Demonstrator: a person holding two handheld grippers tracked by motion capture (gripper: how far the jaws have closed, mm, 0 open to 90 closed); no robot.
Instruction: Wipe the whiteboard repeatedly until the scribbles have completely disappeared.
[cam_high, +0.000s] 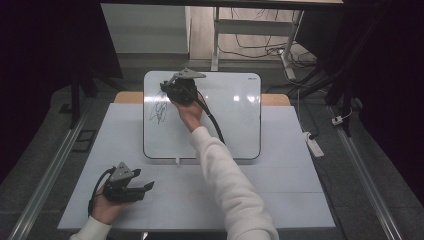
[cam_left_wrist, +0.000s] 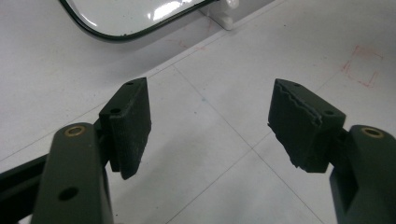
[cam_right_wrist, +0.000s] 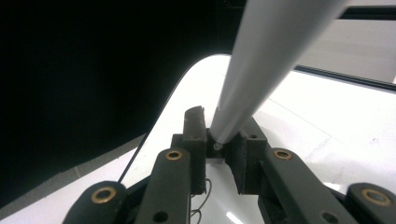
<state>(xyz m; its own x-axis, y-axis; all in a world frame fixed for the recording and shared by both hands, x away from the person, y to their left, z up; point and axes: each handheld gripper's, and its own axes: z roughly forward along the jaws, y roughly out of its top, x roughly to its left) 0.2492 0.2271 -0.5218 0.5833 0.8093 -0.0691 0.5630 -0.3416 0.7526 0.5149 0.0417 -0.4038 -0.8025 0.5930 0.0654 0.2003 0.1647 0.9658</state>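
Whiteboard (cam_high: 235, 120) sits at the far middle of the white table (cam_high: 280, 200), tilted slightly, its far edge past the table's far edge. Black scribble (cam_high: 159, 111) is on its left part, close to the left rim; the rest of the board is bare.

Your right gripper (cam_high: 176, 90) is over the board's far-left corner, just right of the scribble. In the right gripper view its jaws are closed narrow on a white marker (cam_right_wrist: 261, 70), tip down between the pads (cam_right_wrist: 195, 140), board edge right beside it.

Your left gripper (cam_high: 145, 189) rests near-left on the table, well apart from the board, jaws wide open and holding nothing (cam_left_wrist: 210, 121). The board's near corner is just beyond. Open table to the right and near side.
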